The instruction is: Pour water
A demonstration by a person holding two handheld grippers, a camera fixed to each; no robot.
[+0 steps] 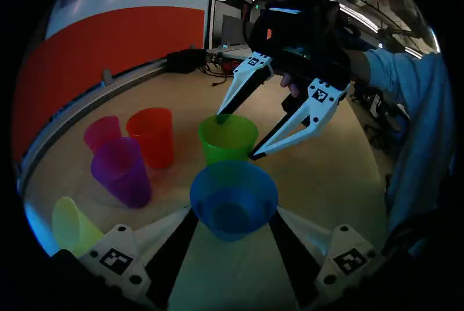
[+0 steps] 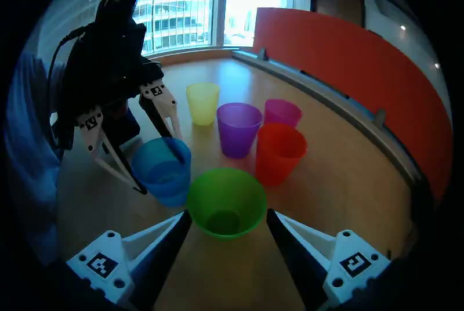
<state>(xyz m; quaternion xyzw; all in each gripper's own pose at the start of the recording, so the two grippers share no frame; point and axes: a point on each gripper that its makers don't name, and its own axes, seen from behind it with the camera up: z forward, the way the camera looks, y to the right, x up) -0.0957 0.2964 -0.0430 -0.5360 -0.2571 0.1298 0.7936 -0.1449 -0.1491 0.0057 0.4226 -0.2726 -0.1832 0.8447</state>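
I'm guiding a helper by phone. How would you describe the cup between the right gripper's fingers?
Start at the long orange wall and look down to the wooden table beside it. There, next to the blue cup, stands the only green cup.

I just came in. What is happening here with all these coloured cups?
A person holds tongs in each hand over a wooden table. The left tongs straddle a blue cup, and the right tongs straddle a green cup. Both cups stand upright, side by side. Whether the tongs press on them I cannot tell. A purple cup, a red cup, a pink cup and a yellow cup stand nearby, untouched. No pouring has begun.
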